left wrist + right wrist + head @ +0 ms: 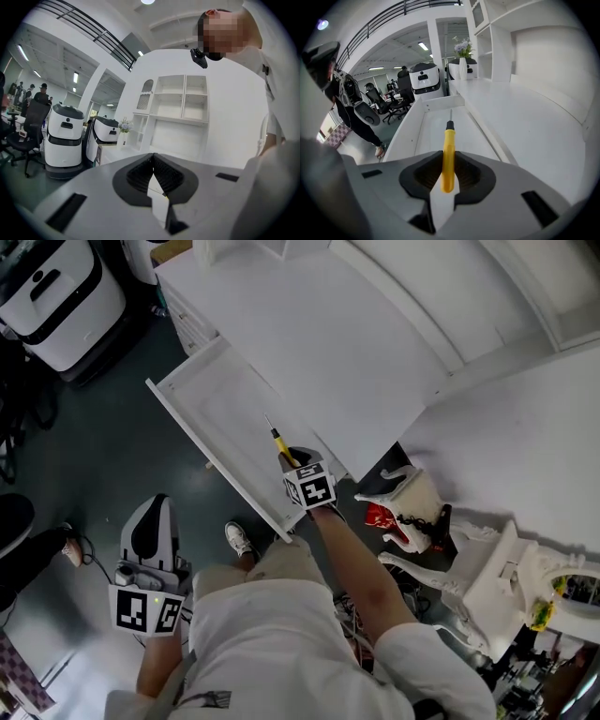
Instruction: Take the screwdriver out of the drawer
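The right gripper (448, 176) has its jaws clamped on the yellow screwdriver (279, 443), above the open drawer (230, 413), so the lift-out looks in hand. Next, it needs carrying clear of the drawer. The left gripper (153, 164) has its jaws together, empty.

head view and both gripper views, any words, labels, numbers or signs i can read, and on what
No readable text in any view.
Black-and-white marker cubes: square code patterns, not letters.
Yellow plastic-handled screwdriver: no print visible.
White rounded floor robots: no lettering legible, too small.
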Motion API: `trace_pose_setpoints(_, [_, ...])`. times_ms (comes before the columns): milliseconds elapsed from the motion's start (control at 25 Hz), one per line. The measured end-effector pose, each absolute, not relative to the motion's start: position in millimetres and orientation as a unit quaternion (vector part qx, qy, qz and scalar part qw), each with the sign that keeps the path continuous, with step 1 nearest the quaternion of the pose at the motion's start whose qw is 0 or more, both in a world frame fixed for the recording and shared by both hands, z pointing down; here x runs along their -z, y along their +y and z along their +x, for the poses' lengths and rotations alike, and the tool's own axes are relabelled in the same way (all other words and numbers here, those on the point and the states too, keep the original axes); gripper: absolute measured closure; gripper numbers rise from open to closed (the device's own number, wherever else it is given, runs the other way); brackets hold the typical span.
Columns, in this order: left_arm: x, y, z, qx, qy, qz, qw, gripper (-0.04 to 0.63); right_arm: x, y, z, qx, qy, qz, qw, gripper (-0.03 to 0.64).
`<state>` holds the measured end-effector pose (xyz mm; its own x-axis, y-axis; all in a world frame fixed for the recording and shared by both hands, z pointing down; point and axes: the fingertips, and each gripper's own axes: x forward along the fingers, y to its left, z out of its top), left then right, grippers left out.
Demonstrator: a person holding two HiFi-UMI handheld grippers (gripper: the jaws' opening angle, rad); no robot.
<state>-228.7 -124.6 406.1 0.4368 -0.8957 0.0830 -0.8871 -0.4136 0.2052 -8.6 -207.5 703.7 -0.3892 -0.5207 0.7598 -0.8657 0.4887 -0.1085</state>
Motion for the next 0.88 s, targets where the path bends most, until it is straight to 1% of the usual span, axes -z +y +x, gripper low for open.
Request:
trace_pose_setpoints(200, [-391.5,-122.9,-231.5,0.037,-0.520,0.848,0.097,0.580,-666.8,-203.9,-4.9,-0.233,-0.799,0.457,0.313,0.529])
trace_pose_setpoints(360, [-378.1,-123.0,-230.9,0.047,-0.513,0.853,0.084,0.580,-628.2,-209.7,0.4,-0.217,-0.806,0.477,0.274,0.529])
trace_pose_setpoints(520, [-365.9,-124.5,-227.8,0.056,-0.509,0.856,0.074,0.580,-583.2,-219.0,6.7,-0.199,-0.816,0.494,0.226,0.529])
trace_pose_setpoints(680, [-353.3,-132.7,-221.8,0.062,-0.511,0.856,0.056,0.580,-534.0,-233.9,19.6,-0.190,-0.824,0.509,0.160,0.529])
trace_pose_setpoints(880, [-331.2,-141.7,-215.2,0.072,-0.525,0.848,0.032,0.580,-461.9,-242.9,42.3,-0.150,-0.839,0.514,0.097,0.529])
